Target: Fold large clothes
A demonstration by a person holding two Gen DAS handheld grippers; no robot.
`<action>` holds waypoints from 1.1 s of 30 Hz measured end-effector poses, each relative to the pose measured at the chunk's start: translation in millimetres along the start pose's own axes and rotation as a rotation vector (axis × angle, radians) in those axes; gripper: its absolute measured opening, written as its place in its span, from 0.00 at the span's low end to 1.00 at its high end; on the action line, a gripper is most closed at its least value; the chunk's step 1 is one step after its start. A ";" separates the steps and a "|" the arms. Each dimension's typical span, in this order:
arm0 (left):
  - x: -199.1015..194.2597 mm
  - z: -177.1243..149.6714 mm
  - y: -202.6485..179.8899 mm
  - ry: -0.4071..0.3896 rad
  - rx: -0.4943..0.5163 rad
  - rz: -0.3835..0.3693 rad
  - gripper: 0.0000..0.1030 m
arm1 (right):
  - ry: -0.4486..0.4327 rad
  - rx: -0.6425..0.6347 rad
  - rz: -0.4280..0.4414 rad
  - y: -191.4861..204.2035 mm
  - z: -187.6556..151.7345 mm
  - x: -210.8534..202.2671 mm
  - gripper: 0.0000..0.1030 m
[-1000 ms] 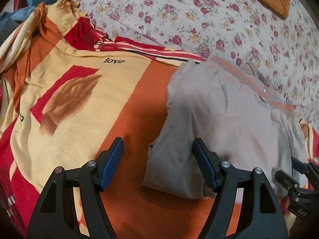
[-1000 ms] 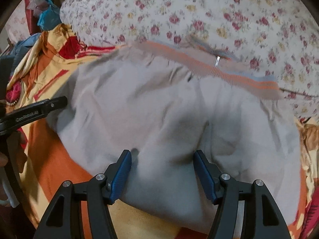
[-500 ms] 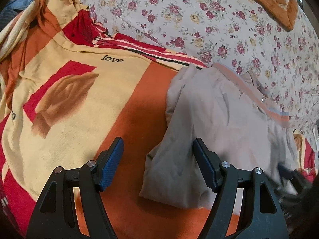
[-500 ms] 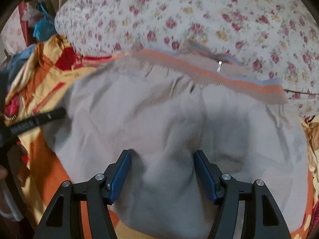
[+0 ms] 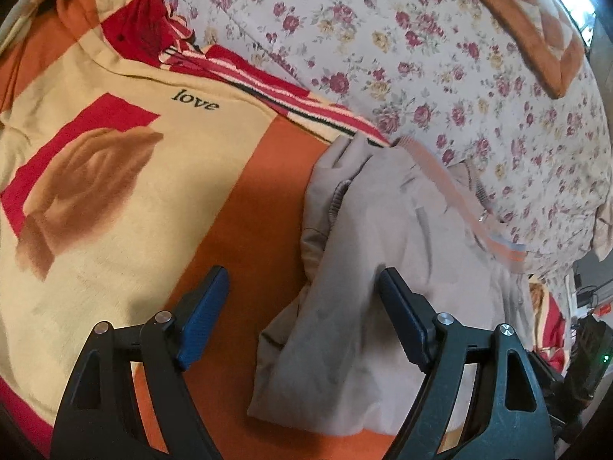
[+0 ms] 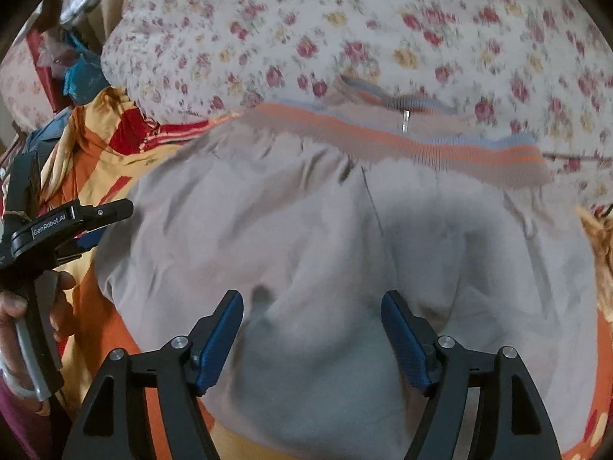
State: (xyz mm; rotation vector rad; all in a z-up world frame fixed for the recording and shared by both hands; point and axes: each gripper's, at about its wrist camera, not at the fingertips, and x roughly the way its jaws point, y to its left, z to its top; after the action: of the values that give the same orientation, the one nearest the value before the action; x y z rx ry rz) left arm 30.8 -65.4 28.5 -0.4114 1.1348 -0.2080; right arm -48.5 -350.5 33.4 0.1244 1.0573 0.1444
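Observation:
A beige-grey garment (image 5: 387, 268) with an orange-striped ribbed band (image 6: 383, 142) lies folded on the orange and yellow blanket (image 5: 115, 207). My left gripper (image 5: 302, 306) hangs over the garment's left edge. Its jaws are opening, one fingertip (image 5: 207, 303) over the blanket and the other over the cloth, and neither pad presses on anything. My right gripper (image 6: 312, 329) hovers over the middle of the garment (image 6: 306, 237). Its jaws are opening too, and a soft bulge of cloth lies between them, ungripped. The left gripper (image 6: 61, 226) also shows at the left edge of the right wrist view, held by a hand (image 6: 15, 306).
A flowered quilt (image 5: 421, 57) rises right behind the garment. On it lies an orange-bordered cushion (image 5: 536, 27). The blanket carries a printed hands picture (image 5: 88, 180) and the word "love". Bunched clothes (image 6: 76, 76) lie at the far left.
Both pairs of jaws stand wider than before. Each camera has drifted a little over the garment, which stays folded on the blanket.

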 end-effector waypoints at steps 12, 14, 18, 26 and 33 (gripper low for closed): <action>33.5 19.8 -17.1 0.034 0.054 -0.039 0.91 | -0.007 0.004 0.012 -9.8 0.7 -11.3 0.70; 37.7 22.9 -18.5 0.039 0.047 -0.063 0.91 | -0.009 0.015 0.020 -14.8 -0.4 -13.7 0.70; 49.0 22.2 -29.2 0.098 0.084 -0.157 0.75 | -0.014 0.034 0.028 -23.4 -3.8 -16.1 0.70; 51.1 23.4 -25.3 0.098 0.058 -0.170 0.75 | -0.043 0.081 0.030 -38.5 -9.9 -28.9 0.70; 54.6 15.2 -48.0 0.098 0.160 -0.036 0.72 | -0.057 0.081 -0.071 -54.2 -17.5 -41.9 0.70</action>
State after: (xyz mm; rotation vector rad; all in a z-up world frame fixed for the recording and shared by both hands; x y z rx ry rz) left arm 69.4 -125.6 8.6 -0.2823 1.1978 -0.3505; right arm -80.9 -410.7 51.5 0.1631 1.0100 0.0342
